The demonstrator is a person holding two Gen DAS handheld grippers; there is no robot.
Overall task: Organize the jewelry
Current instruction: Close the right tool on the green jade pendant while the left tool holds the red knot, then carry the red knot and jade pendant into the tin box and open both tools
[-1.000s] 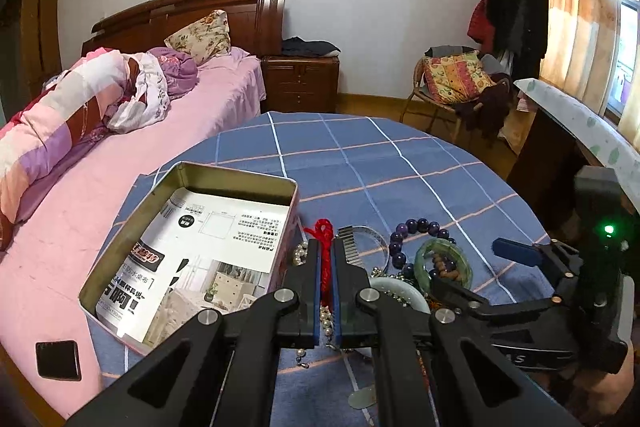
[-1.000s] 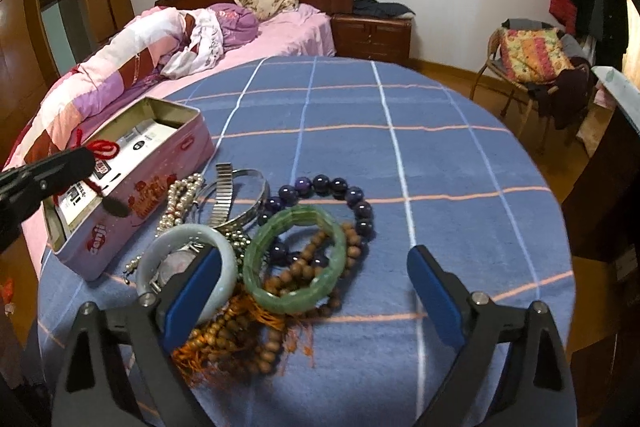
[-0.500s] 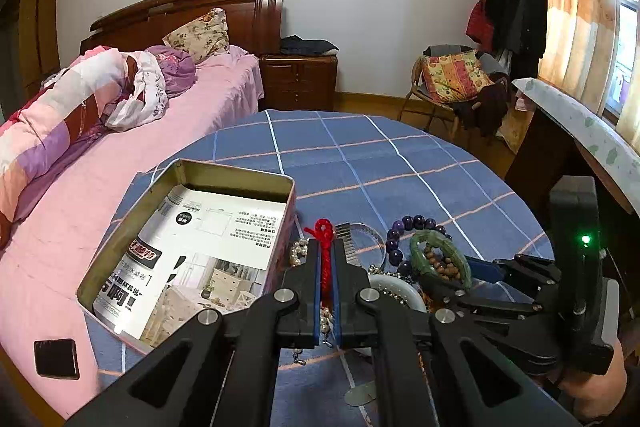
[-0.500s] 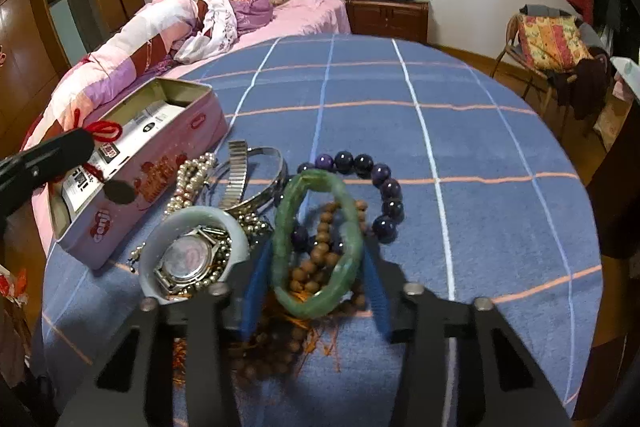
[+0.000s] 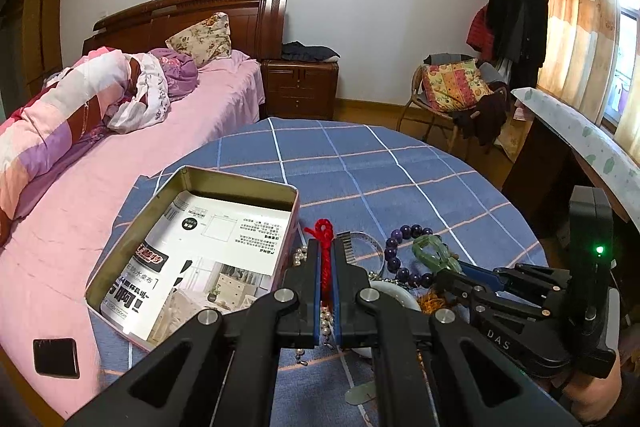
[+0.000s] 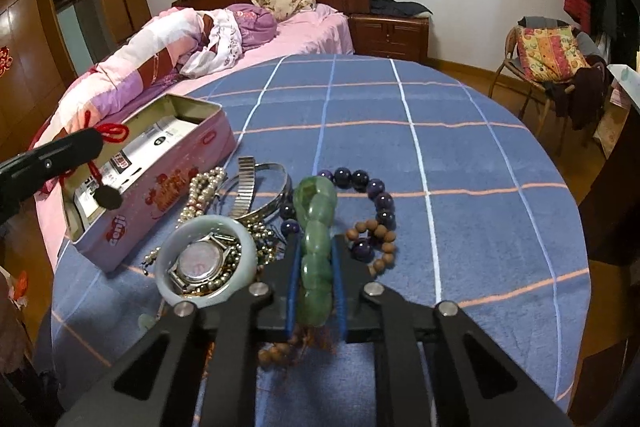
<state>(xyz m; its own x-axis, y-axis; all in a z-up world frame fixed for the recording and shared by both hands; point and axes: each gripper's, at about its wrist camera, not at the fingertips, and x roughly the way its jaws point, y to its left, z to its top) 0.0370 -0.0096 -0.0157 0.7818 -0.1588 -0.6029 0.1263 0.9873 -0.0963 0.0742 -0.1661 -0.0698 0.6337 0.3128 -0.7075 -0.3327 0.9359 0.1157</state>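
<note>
I see my left gripper (image 5: 327, 267) clamping a red cord (image 5: 325, 251); my right gripper (image 6: 315, 275) is closing around the green bracelet (image 6: 316, 227) on the blue checked tablecloth (image 6: 460, 155), bed (image 6: 312, 31) at eleven o'clock.

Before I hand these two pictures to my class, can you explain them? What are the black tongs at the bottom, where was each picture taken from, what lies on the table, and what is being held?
There is no robot. A person holds a two-finger gripper in each hand, and a camera on each gripper looks forward along its fingers, so each picture shows its own gripper at the bottom.

In the left camera's picture, the left gripper is shut on a red knotted cord. In the right camera's picture, the right gripper is closing, its pads against a green bead bracelet.

On the blue checked tablecloth stands an open pink tin lined with printed paper. Beside it lies a heap of jewelry: a pale bangle around a wristwatch, pearls, a metal bangle, dark purple beads and brown wooden beads.
</note>
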